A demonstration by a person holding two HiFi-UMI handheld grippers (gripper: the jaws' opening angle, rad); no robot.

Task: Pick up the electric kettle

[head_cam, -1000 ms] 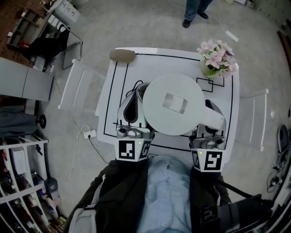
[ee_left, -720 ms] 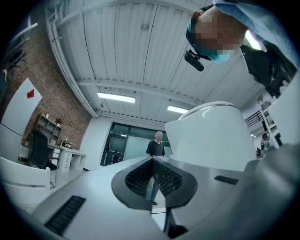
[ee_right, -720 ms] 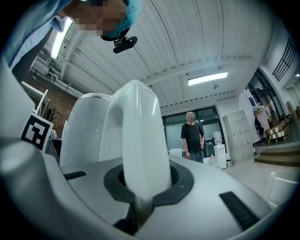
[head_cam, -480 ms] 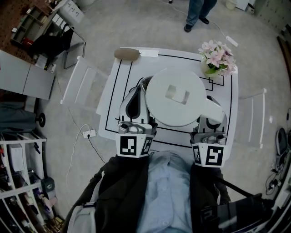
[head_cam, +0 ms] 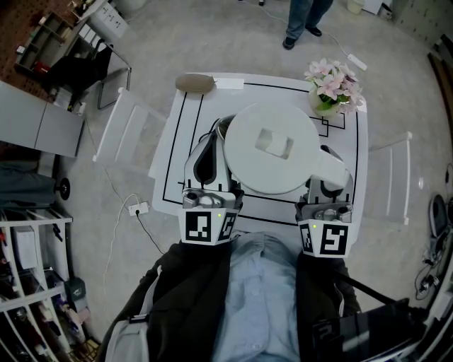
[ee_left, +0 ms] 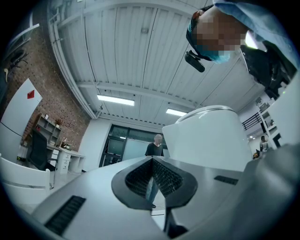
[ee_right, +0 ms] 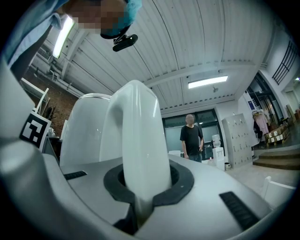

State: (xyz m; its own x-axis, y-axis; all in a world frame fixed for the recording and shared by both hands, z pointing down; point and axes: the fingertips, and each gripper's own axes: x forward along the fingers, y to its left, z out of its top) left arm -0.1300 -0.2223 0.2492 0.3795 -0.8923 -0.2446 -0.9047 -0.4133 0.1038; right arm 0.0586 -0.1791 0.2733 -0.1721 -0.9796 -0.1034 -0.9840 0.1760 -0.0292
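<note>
- At the left of the scene, on the floor, a white chair (head_cam: 124, 131) stands just beside the left edge of the white table (head_cam: 166, 162), which is marked with black lines.
- A brown oval object (head_cam: 193, 83) lies at the table's far left corner.
- Left gripper (ee_left: 152, 164): jaws closed together with nothing between them. It sits just beside the kettle's left side; I cannot tell whether they touch.
- The white electric kettle (head_cam: 269, 148) is over the middle of the table, between the two grippers, with its round lid facing up. Whether its bottom is clear of the tabletop cannot be told.
- Right gripper (ee_right: 143, 183): jaws narrow and clamped on the kettle handle (ee_right: 140, 140), which stands upright between the pads on the kettle's right side.
- A pot of pink flowers (head_cam: 331, 85) stands at the table's far right corner, apart from the kettle.
- A second white chair (head_cam: 389, 177) stands beside the table's right edge.
- A person (head_cam: 301, 21) stands on the floor beyond the far edge.
</note>
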